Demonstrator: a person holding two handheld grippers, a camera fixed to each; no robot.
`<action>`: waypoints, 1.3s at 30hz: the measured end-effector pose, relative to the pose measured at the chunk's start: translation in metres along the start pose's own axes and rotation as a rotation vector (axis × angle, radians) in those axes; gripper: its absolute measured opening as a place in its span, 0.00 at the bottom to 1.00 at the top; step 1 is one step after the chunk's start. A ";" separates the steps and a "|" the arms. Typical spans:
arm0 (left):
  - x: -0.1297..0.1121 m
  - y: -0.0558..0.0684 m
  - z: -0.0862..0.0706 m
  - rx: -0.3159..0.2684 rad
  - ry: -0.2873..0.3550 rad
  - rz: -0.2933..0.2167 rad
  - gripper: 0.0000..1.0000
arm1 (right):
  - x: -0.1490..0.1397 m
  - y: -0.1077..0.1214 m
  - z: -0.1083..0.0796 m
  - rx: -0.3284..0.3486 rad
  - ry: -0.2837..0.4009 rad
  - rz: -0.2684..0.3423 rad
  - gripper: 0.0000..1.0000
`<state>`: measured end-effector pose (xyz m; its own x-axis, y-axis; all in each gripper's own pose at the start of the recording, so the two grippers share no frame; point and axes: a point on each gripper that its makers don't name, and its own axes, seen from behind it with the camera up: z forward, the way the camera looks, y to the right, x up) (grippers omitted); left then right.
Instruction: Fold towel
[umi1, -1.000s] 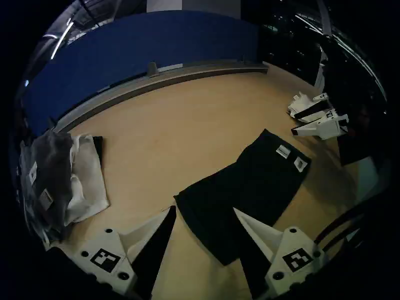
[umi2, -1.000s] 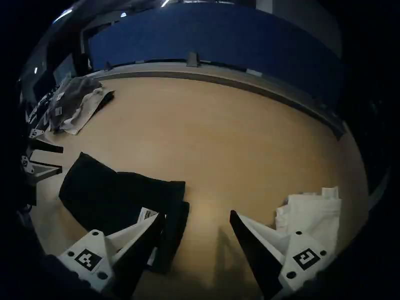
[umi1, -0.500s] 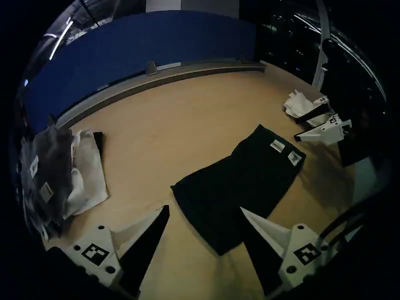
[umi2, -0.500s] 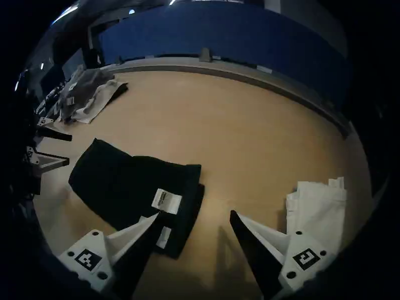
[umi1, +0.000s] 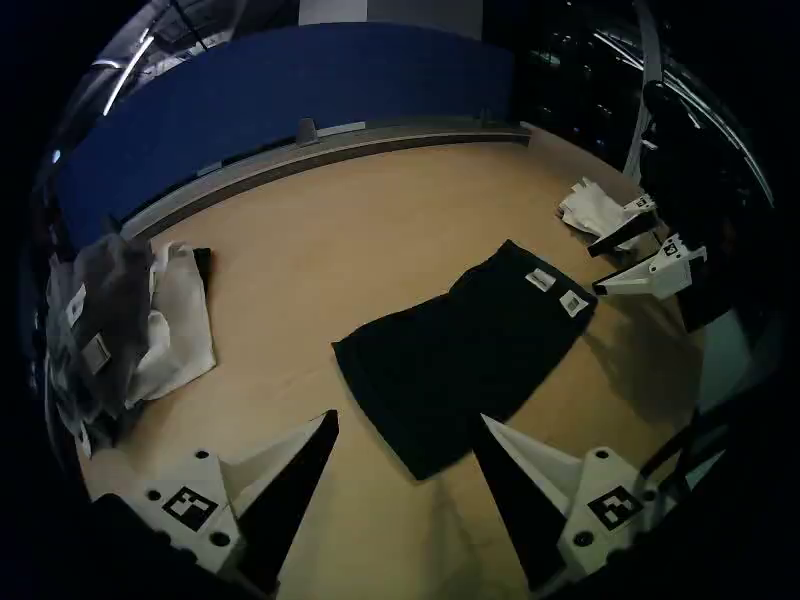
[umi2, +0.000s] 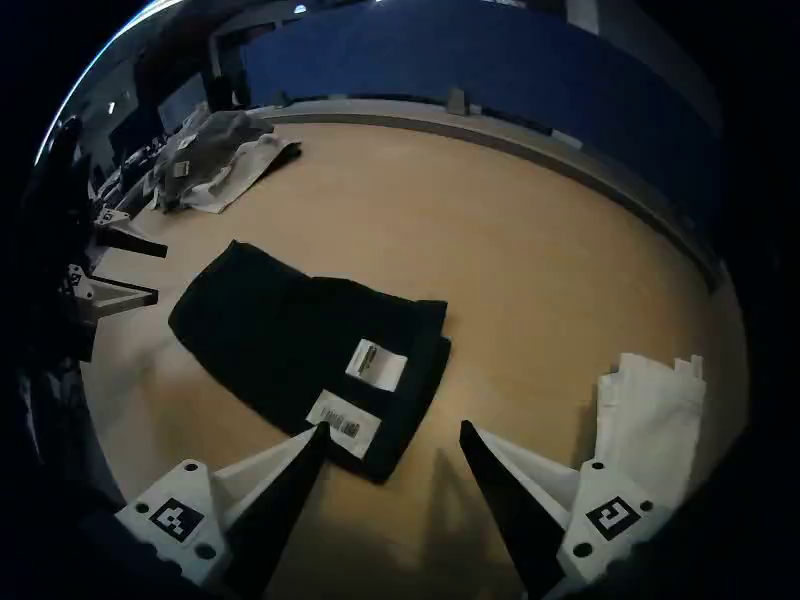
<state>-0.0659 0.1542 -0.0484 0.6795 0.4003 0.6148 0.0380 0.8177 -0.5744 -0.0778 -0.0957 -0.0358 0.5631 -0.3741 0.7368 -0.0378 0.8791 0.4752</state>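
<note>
table (umi1: 330, 230): big tan wood top, blue wall behind it.
left gripper view, towel (umi1: 465, 350): black, lies flat in the middle of the table, two small tags (umi1: 540, 280) on its far end.
left gripper (umi1: 405, 417): fingers wide apart, holds nothing, near the towel's close end.
right gripper view, right gripper (umi2: 393, 425): fingers wide apart, holds nothing, just by the tag end.
towel edge: looks doubled over at that end, so i think one fold is made.
next fold: maybe one more to make it small; i cannot tell.
</note>
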 end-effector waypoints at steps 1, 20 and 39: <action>-0.002 0.001 -0.002 0.000 -0.001 0.000 0.95 | -0.002 -0.002 -0.001 0.003 -0.003 -0.006 1.00; -0.026 0.015 -0.024 -0.010 -0.010 -0.014 0.95 | -0.026 -0.018 -0.007 0.030 -0.042 -0.090 0.98; -0.035 0.017 -0.031 -0.018 -0.013 -0.009 0.95 | -0.044 -0.017 0.012 0.064 -0.077 -0.101 0.40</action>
<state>-0.0667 0.1416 -0.0962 0.6696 0.3983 0.6269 0.0572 0.8139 -0.5782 -0.1117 -0.0979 -0.0707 0.5019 -0.4838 0.7170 -0.0381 0.8158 0.5771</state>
